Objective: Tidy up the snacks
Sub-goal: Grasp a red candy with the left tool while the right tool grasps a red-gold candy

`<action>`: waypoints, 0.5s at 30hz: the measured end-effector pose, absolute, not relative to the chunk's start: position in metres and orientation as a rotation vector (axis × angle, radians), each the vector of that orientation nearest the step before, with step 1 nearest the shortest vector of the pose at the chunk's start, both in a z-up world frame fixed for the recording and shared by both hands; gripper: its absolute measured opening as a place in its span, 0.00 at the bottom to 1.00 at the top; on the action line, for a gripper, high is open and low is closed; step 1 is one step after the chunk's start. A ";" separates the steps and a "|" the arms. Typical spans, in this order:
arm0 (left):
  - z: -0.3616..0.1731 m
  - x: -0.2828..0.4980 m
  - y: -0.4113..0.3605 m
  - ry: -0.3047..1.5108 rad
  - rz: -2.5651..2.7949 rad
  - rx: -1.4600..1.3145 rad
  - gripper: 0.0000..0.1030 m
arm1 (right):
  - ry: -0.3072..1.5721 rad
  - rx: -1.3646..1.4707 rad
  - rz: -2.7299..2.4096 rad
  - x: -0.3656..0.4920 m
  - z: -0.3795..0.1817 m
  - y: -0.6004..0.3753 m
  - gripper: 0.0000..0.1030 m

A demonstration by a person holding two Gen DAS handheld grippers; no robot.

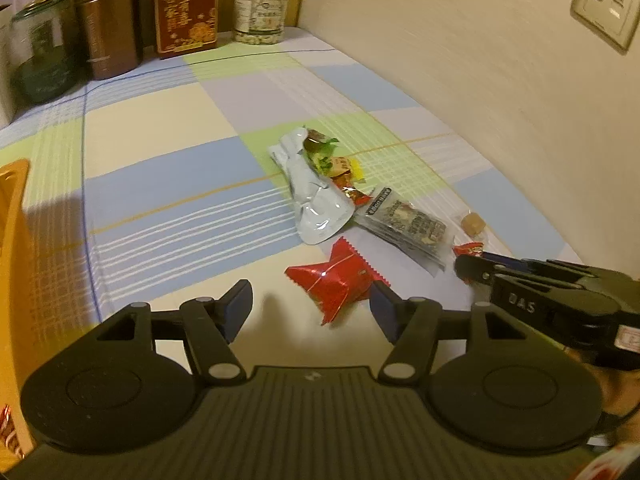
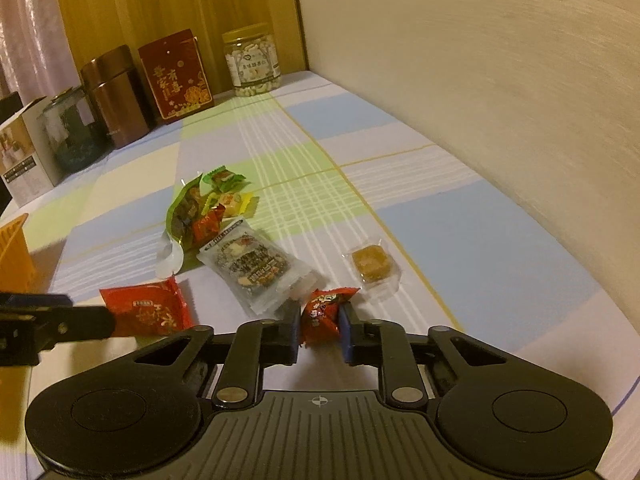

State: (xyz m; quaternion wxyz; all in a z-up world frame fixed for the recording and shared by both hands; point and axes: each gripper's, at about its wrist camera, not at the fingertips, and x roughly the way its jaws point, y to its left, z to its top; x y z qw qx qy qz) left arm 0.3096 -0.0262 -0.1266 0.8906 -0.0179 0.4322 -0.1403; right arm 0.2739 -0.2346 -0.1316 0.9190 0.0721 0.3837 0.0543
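Note:
Several snack packets lie on a checked tablecloth. My left gripper [image 1: 312, 308] is open, its jaws on either side of the near end of a big red packet [image 1: 338, 278], not touching it. That packet also shows in the right wrist view [image 2: 148, 308]. My right gripper [image 2: 320, 326] is shut on a small red candy [image 2: 322, 312], low over the cloth; it shows in the left wrist view [image 1: 474, 266] too. A clear-wrapped dark bar [image 2: 256, 264], a brown cube in clear wrap [image 2: 370, 266], a silver pouch [image 1: 316, 200] and small green and yellow candies [image 2: 228, 188] lie beyond.
An orange basket [image 1: 12, 240] stands at the left edge. Along the back stand a nut jar [image 1: 260, 8], a red box [image 1: 186, 8], a brown tin [image 1: 108, 20] and a green canister [image 1: 40, 48]. A wall with a socket [image 1: 606, 0] runs along the right.

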 end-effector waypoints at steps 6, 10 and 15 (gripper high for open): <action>-0.138 0.322 -0.035 0.893 -0.334 0.005 0.62 | 0.797 0.180 0.101 0.262 -0.130 -0.244 0.19; -0.144 0.328 -0.042 0.886 -0.383 0.014 0.61 | 0.797 0.185 0.099 0.254 -0.129 -0.247 0.19; -0.150 0.332 -0.048 0.901 -0.409 0.032 0.42 | 0.802 0.198 0.100 0.251 -0.128 -0.248 0.19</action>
